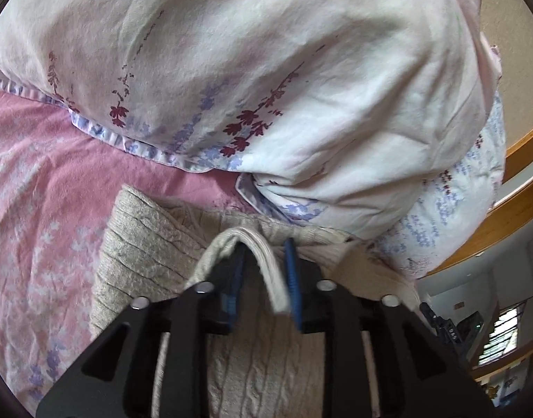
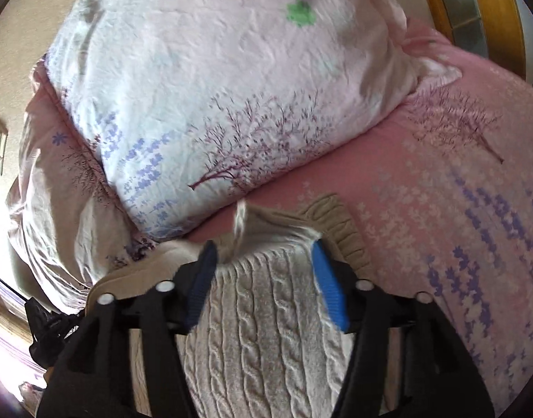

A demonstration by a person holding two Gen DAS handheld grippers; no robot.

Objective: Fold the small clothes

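Pink bedsheet [image 2: 440, 209] bears cream sweater [image 2: 259, 331], lying between both loosened tools [image 1: 263, 278] [image 2: 266, 275].

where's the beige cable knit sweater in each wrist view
Left wrist: sweater lower centre, a fold of it between the left gripper pads.
Right wrist: sweater bottom centre, under the open right gripper.
Shared landmark: the floral pillow just beyond it.

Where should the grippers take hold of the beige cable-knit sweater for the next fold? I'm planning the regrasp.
Probably grip the sweater at its folded top edge, coming from the near side, fingers pointing toward the pillow: that edge stands raised off the pink sheet.
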